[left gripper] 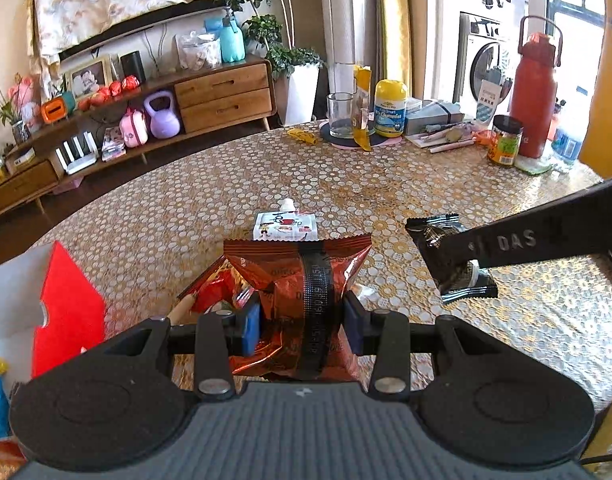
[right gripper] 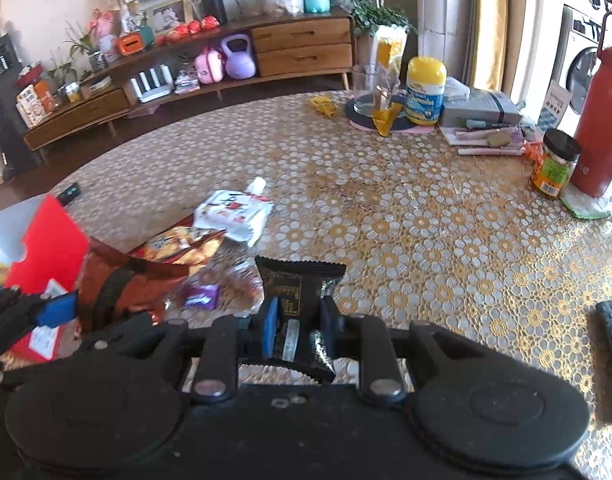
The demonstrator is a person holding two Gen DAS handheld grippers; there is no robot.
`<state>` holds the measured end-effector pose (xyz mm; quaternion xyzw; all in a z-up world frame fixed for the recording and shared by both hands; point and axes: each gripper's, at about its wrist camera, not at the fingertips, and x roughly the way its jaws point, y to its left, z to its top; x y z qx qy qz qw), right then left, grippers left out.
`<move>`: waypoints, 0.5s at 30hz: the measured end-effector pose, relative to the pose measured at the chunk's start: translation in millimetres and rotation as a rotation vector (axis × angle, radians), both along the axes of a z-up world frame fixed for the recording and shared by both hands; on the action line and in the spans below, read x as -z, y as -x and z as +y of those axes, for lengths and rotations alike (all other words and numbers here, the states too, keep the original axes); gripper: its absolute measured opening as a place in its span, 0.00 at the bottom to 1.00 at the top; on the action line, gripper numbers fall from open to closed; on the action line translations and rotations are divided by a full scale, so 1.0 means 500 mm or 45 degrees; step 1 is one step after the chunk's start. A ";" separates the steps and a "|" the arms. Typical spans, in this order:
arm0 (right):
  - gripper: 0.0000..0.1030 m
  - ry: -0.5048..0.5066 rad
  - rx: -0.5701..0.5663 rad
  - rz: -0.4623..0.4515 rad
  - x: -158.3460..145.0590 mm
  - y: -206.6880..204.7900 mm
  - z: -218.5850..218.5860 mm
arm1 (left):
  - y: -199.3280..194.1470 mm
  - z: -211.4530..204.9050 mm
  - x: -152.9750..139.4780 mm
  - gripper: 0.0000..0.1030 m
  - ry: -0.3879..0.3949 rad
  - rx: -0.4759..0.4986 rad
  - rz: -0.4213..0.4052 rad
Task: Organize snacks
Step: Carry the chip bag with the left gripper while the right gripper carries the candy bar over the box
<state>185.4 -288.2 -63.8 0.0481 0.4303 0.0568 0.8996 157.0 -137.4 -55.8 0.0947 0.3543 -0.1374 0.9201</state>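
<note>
Snack packets [left gripper: 297, 276] between gripper [left gripper: 301, 326] pads.

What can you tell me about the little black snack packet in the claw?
The black snack packet is a small, shiny foil-looking wrapper with zigzag-cut ends and gold print too small to read. The right claw is shut on its middle, blue pads pinching both sides, so it crinkles a bit there. It hangs lifted off the flowery tablecloth, one end pointing away from the camera. Nothing else touches it.

A long wooden sideboard [left gripper: 153, 116] with drawers stands at eleven o'clock against a pale wall [left gripper: 9, 40]; bright daylight enters a window [left gripper: 574, 0] at two o'clock.
</note>
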 end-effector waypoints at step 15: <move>0.21 -0.014 -0.156 -0.110 -0.115 0.141 0.079 | 0.080 0.141 -0.088 0.39 0.076 -0.091 0.097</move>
